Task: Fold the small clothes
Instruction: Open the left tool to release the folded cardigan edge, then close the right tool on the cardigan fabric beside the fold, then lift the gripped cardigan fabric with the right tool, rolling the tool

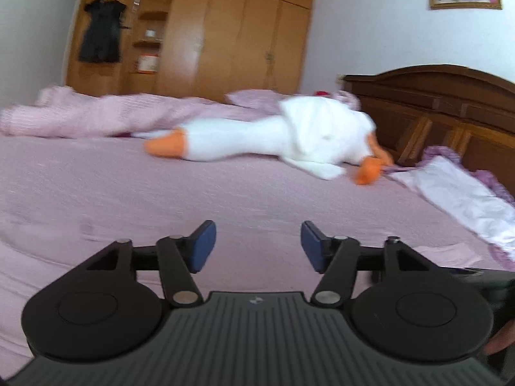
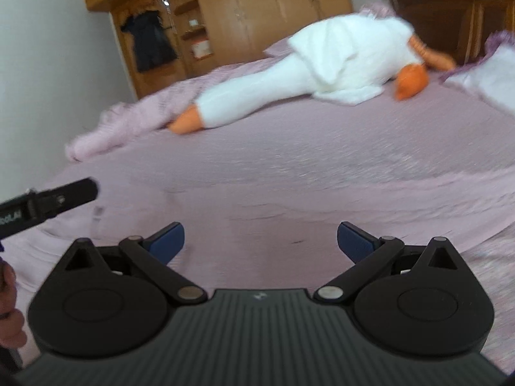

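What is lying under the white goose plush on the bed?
The goose lies on the pink bedspread, its far side against a rumpled pink blanket. Whether any clothing is beneath it cannot be seen; its body covers that patch.

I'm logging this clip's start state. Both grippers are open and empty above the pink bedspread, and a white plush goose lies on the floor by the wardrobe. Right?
Not quite: the white plush goose lies on the pink bedspread itself, as the left wrist view shows. The left gripper and right gripper are indeed open and empty.
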The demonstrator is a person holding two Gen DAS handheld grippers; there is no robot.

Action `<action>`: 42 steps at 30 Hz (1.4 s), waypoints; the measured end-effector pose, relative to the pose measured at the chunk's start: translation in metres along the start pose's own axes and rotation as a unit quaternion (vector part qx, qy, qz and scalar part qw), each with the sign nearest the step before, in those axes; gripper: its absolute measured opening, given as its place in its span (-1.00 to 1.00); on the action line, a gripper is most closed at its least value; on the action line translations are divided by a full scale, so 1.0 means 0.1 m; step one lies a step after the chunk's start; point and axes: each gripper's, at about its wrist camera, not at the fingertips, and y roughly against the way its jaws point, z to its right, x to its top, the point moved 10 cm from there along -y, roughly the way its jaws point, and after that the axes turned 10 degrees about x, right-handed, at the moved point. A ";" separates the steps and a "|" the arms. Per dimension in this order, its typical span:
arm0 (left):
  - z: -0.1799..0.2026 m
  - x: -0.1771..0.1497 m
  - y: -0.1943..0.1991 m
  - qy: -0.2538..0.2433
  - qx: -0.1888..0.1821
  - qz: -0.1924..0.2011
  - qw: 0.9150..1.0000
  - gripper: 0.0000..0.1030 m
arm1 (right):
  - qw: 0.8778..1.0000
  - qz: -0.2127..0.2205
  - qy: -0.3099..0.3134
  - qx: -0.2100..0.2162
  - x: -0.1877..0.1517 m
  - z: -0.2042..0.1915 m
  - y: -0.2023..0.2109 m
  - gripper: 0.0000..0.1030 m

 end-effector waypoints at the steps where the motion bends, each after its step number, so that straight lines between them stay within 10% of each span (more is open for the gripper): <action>1: -0.17 0.02 0.05 -0.002 0.016 -0.003 1.000 0.34 | 1.000 -0.003 -0.020 0.015 -0.02 -0.03 -0.03 0.51; 7: -1.52 0.03 0.45 -0.071 0.145 -0.012 0.987 0.32 | 0.995 -0.030 -0.051 0.086 -0.25 -0.40 -0.29 0.45; 9: -1.99 0.03 0.56 -0.060 0.188 -0.018 0.980 -0.07 | 0.996 -0.039 -0.001 0.084 -0.34 -0.61 -0.35 0.43; 14: -2.77 -0.12 0.59 0.000 0.210 -0.056 0.976 -0.44 | 0.993 -0.085 0.050 0.065 -0.64 -0.83 -0.59 -0.26; 28: -3.05 -0.82 0.40 -0.007 0.204 -0.128 0.970 -0.87 | 0.997 -0.060 -0.027 0.050 -0.58 -0.57 -0.59 -0.93; 42: -2.93 -0.54 0.62 -0.011 0.214 -0.091 0.973 -0.64 | 0.998 -0.049 -0.030 0.008 -0.48 -0.31 -0.42 -0.83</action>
